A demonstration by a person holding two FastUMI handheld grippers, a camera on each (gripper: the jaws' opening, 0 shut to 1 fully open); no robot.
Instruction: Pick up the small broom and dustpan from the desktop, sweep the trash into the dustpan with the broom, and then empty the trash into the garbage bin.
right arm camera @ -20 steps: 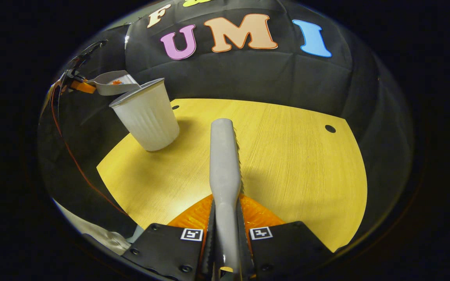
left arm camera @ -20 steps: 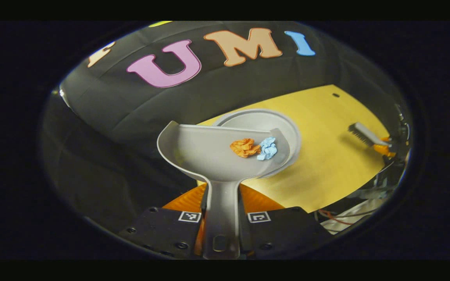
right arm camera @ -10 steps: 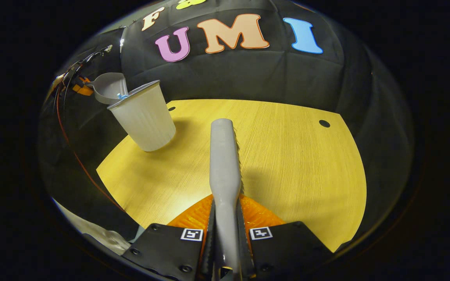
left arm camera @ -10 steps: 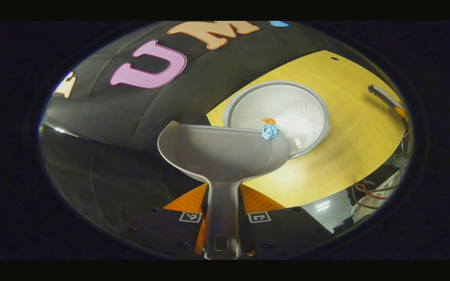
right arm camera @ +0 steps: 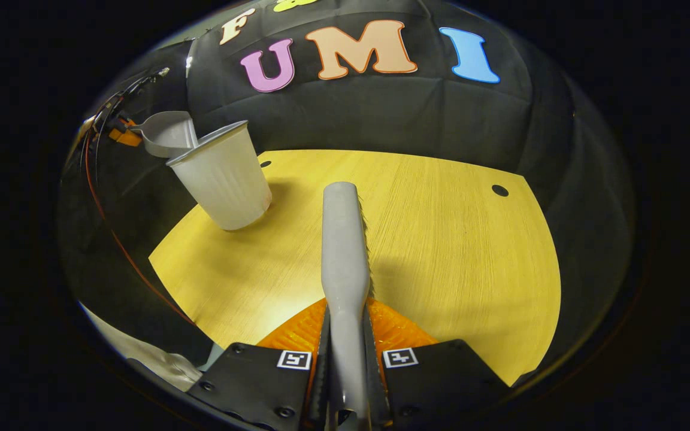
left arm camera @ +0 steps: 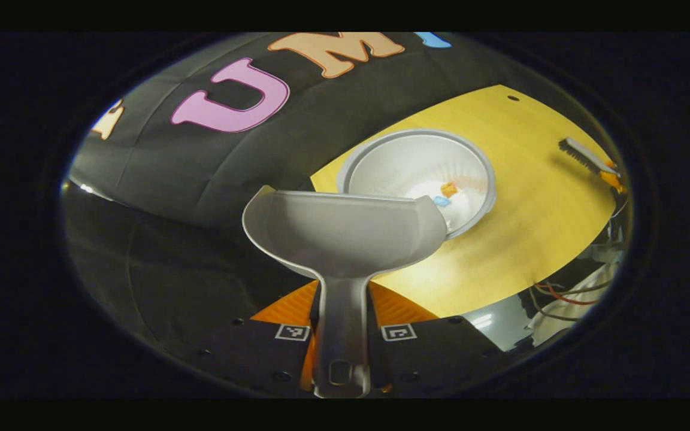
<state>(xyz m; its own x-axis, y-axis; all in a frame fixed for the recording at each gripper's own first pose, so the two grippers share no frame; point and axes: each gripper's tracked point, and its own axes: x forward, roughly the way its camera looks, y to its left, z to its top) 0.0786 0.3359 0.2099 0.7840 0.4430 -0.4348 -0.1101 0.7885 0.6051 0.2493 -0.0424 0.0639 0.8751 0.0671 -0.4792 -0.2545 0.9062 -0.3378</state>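
The left hand-held gripper [left arm camera: 342,335] is clamped on the handle of the grey dustpan [left arm camera: 345,230], both fingers pressing its sides. The pan is tipped forward, its front lip over the near rim of the white garbage bin [left arm camera: 417,173]. The pan's scoop is bare. 2 scraps lie at the bottom of the bin: 1 orange paper ball [left arm camera: 449,190] and 1 blue paper ball [left arm camera: 441,202], just beside each other.

The right hand-held gripper [right arm camera: 345,365] is closed on the handle of the small broom [right arm camera: 344,251], held above the yellow desk [right arm camera: 453,251], bristles along its right edge. In the right gripper view the bin [right arm camera: 222,176] stands on the desk's far left corner, with the dustpan [right arm camera: 168,133] tilted at its rim.
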